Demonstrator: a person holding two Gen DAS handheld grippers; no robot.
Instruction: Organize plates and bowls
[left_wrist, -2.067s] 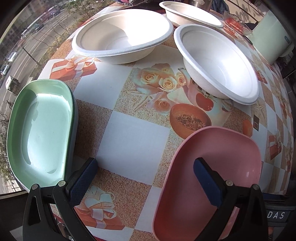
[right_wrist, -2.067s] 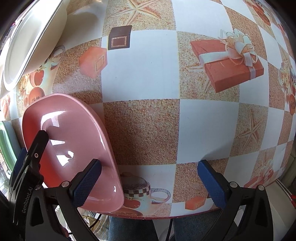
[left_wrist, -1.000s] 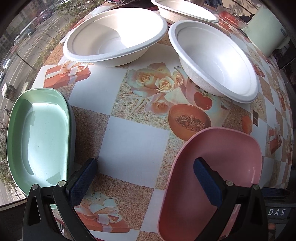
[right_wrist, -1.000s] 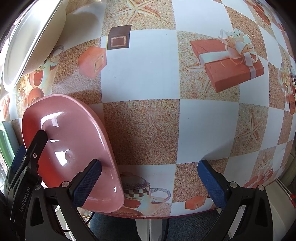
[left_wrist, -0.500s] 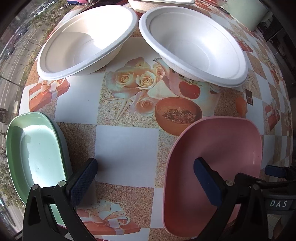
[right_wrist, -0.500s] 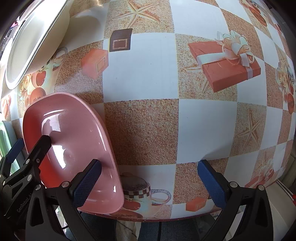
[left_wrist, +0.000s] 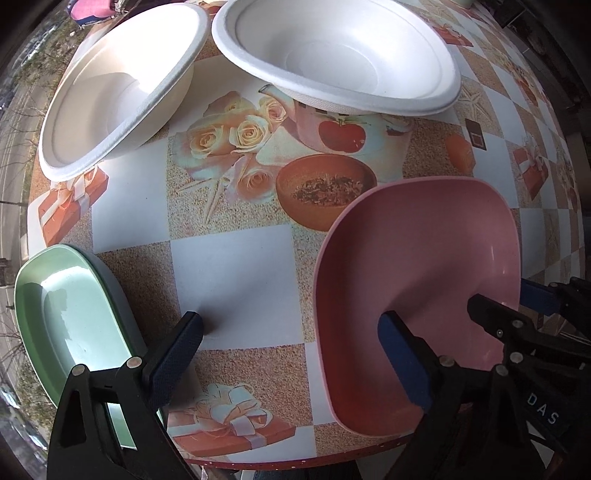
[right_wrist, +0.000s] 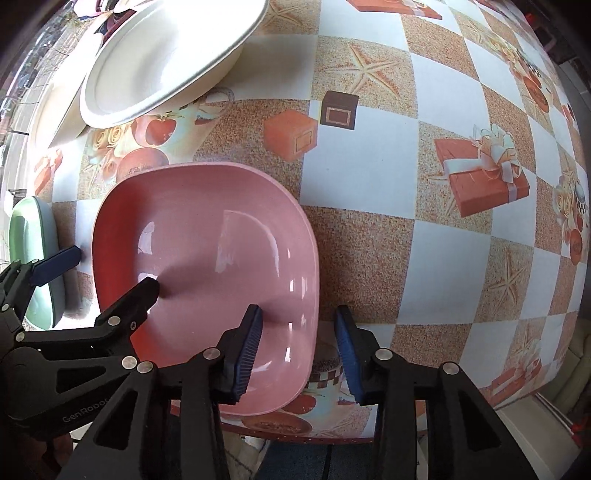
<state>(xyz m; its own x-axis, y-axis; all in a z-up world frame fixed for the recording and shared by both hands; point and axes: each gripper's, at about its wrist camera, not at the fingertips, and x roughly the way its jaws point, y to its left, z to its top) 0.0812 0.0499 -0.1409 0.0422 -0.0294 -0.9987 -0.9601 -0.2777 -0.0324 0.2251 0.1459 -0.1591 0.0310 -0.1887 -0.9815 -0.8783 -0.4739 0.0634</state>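
1. Straddling the near-right rim of the pink dish (right_wrist: 207, 236), the right claw (right_wrist: 298, 350) has its jaws partly closed but not pinched: one blue pad (right_wrist: 246, 354) sits inside the dish and the other (right_wrist: 347, 354) hangs outside the rim, a visible gap on each side.

2. Spread wide, the left claw (left_wrist: 291, 354) holds nothing – its right finger (left_wrist: 402, 365) reaches over the pink dish's (left_wrist: 417, 266) interior, while its left finger (left_wrist: 175, 350) hangs over the tabletop (left_wrist: 236, 280) just beside the green plate (left_wrist: 62, 317).

3. The pink dish rests at the near edge of the tabletop, between the two claws.

4. The green plate lies at the near-left edge of the tabletop, well apart from the pink dish; a grey rim shows under it, so it seems to sit on another plate.

5. Farther back stand two white disposable bowls – the left bowl (left_wrist: 118, 85) and the right bowl (left_wrist: 340, 55) – their rims close together, both upright on the patterned tablecloth of roses, gift boxes and starfish.
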